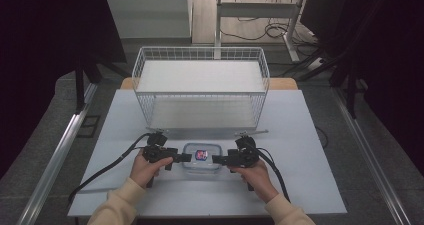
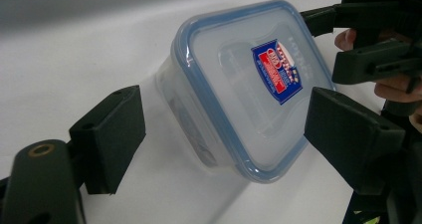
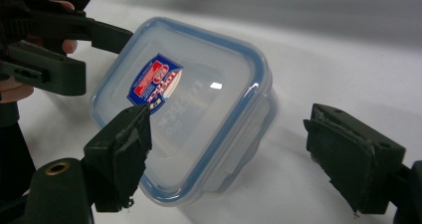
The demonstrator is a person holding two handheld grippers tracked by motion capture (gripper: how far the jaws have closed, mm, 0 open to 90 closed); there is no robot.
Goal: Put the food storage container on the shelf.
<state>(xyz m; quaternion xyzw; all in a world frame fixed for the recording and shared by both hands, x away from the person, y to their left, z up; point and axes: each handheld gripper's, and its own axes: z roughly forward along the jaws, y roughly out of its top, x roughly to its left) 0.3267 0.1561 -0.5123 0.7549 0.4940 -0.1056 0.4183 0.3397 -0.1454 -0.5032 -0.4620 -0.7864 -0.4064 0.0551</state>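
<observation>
Both tongs stand wide and hold nothing: the left tongs (image 1: 186, 157) and the right tongs (image 1: 216, 159) point inward at each other from opposite short ends of a clear rectangular plastic food container with a blue-rimmed snap lid (image 1: 201, 157), which sits flat on the pale grey counter (image 1: 300, 185) between them. The facing approach reads as a set-up for a two-sided hold, one tool at each end, likely because the box is too broad and slick for one pair of jaws to carry steadily, or because the side latches are to be worked.

In the left gripper view the container (image 2: 244, 89) lies ahead of the left tongs (image 2: 224, 144) with its near end reaching into the gap; the black jaws stand apart from its walls on both sides, and the right tongs show beyond its far end. In the right gripper view the container (image 3: 184, 104) sits towards the left-hand jaw of the right tongs (image 3: 229, 149), whose pad overlaps the lid's edge in the picture, though I cannot tell whether it touches; the other jaw is well apart from the box. A red and blue label (image 3: 155, 82) marks the closed lid.

Behind the container, farther across the counter, stands a white wire basket (image 1: 200, 55), empty, a plausible place for the box to go.
</observation>
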